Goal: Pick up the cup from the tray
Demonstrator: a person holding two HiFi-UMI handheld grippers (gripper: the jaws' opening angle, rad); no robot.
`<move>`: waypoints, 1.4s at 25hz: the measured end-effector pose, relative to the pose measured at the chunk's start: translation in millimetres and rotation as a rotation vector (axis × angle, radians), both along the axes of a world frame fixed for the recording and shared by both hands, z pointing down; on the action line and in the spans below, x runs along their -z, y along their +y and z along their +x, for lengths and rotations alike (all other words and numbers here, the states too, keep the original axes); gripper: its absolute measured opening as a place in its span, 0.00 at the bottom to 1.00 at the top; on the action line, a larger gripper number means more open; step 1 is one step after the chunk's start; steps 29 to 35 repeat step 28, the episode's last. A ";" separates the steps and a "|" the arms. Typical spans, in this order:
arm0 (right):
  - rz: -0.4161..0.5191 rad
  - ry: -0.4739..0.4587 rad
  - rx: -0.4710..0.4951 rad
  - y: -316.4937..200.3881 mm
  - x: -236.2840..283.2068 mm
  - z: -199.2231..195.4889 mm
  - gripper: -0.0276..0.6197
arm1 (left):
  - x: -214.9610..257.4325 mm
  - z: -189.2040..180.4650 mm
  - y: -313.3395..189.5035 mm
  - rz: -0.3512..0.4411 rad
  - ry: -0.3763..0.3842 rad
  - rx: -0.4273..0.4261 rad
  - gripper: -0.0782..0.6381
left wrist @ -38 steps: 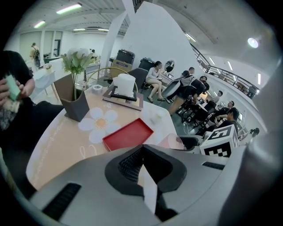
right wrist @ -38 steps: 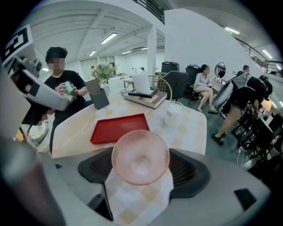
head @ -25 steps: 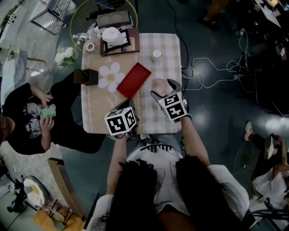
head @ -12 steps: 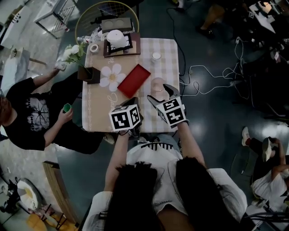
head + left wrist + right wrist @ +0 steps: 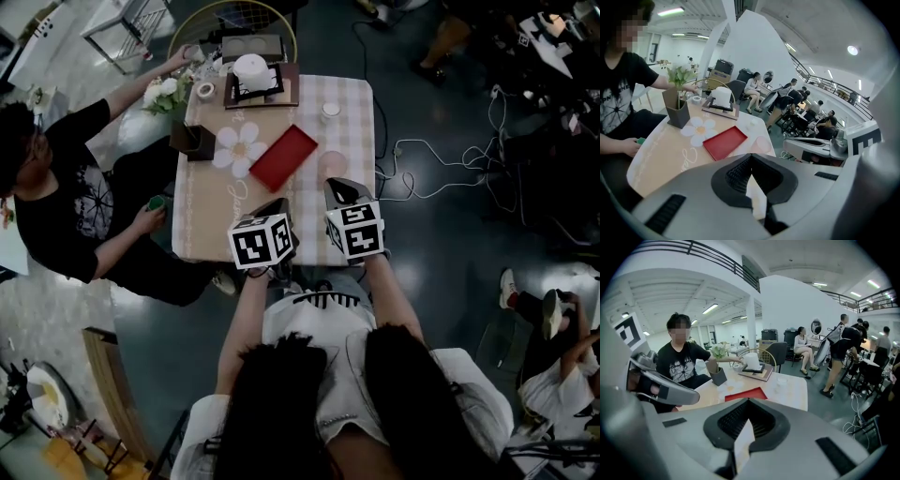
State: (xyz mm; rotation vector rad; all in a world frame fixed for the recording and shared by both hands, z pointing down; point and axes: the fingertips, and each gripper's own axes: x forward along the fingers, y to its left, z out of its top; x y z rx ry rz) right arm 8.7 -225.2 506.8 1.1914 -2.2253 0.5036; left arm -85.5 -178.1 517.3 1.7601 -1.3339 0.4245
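Note:
A pale pink cup [image 5: 331, 164] stands on the checkered cloth just right of the flat red tray [image 5: 283, 157]; it shows faintly in the left gripper view [image 5: 761, 144] beside that tray [image 5: 724, 142]. A white cup-like vessel [image 5: 251, 71] sits on a dark wooden tray [image 5: 278, 86] at the far end. My right gripper [image 5: 337, 186] hovers near the table's front edge, short of the pink cup, jaws shut on nothing [image 5: 749, 404]. My left gripper [image 5: 279, 205] hangs beside it, also shut and empty [image 5: 750, 161].
A person in a black T-shirt [image 5: 56, 202] sits at the table's left, one arm reaching to the far left corner. A dark planter with flowers [image 5: 187, 139], a flower-shaped mat [image 5: 236, 150] and a small white cup [image 5: 329, 111] stand on the table. Cables [image 5: 441, 159] lie on the floor to the right.
My right gripper's jaws have gone from open near the pink cup to shut, and both grippers have drawn back toward the front edge. The seated person has stretched an arm to the table's far corner.

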 end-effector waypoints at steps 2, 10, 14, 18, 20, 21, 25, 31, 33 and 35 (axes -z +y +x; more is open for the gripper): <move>0.002 0.012 -0.010 5.1 -0.1 2.0 0.06 | 1.1 -0.2 5.1 0.005 0.000 0.000 0.12; 0.001 0.029 -0.022 23.8 1.2 4.1 0.05 | 5.7 2.9 22.2 0.022 0.001 -0.014 0.12; 0.007 0.038 -0.016 32.5 3.2 3.2 0.06 | 7.8 5.8 30.4 0.030 0.001 -0.025 0.12; 0.015 0.042 -0.017 38.7 6.0 3.8 0.06 | 12.5 4.8 36.2 0.042 0.000 -0.026 0.12; 0.019 0.039 -0.016 41.4 8.0 3.6 0.06 | 15.5 3.9 39.1 0.048 0.001 -0.024 0.12; 0.021 0.038 -0.014 42.9 8.7 3.5 0.06 | 17.1 3.5 40.7 0.051 0.002 -0.023 0.12; 0.024 0.035 -0.016 46.9 9.5 4.0 0.06 | 19.6 2.1 44.8 0.063 0.001 -0.021 0.12; 0.024 0.035 -0.015 50.0 8.2 2.8 0.06 | 18.0 -0.7 48.2 0.064 0.002 -0.013 0.12; 0.024 0.035 -0.015 50.0 8.2 2.8 0.06 | 18.0 -0.7 48.2 0.064 0.002 -0.013 0.12; 0.024 0.035 -0.015 50.0 8.2 2.8 0.06 | 18.0 -0.7 48.2 0.064 0.002 -0.013 0.12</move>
